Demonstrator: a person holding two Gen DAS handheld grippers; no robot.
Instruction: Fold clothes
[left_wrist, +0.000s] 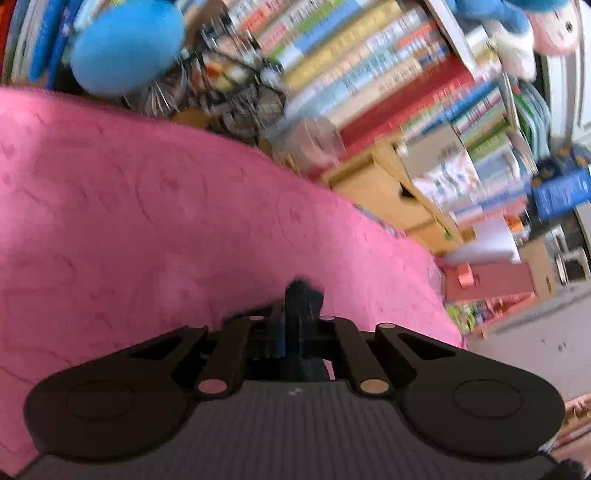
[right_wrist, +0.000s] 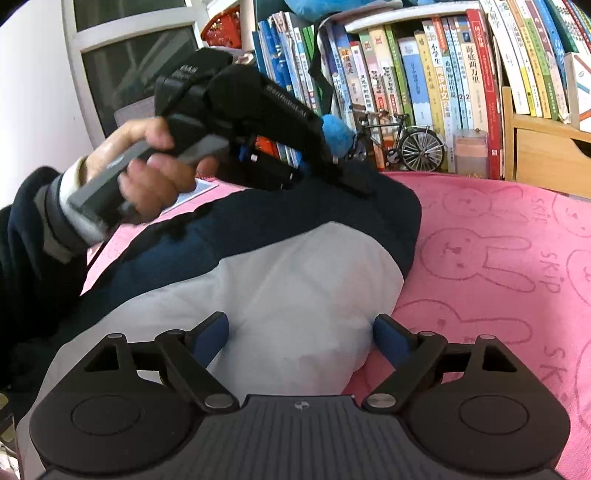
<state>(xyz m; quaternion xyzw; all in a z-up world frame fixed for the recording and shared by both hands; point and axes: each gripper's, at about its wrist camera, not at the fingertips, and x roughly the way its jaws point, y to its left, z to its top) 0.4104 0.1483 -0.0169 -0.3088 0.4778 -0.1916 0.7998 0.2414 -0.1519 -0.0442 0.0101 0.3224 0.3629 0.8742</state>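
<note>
On the pink bunny-print towel (right_wrist: 498, 258) lies the navy-and-white garment (right_wrist: 288, 280), its navy edge clenched by the left gripper (right_wrist: 354, 184) while the right gripper (right_wrist: 301, 336) straddles the white part released, so the fold seems starting and next needs its own pinch.

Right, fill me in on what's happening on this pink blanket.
A person is folding a navy and white garment on the pink blanket. The left gripper has its jaws shut on a bit of dark fabric at the garment's far edge. The right gripper hovers over the white part, jaws open, holding nothing.
</note>
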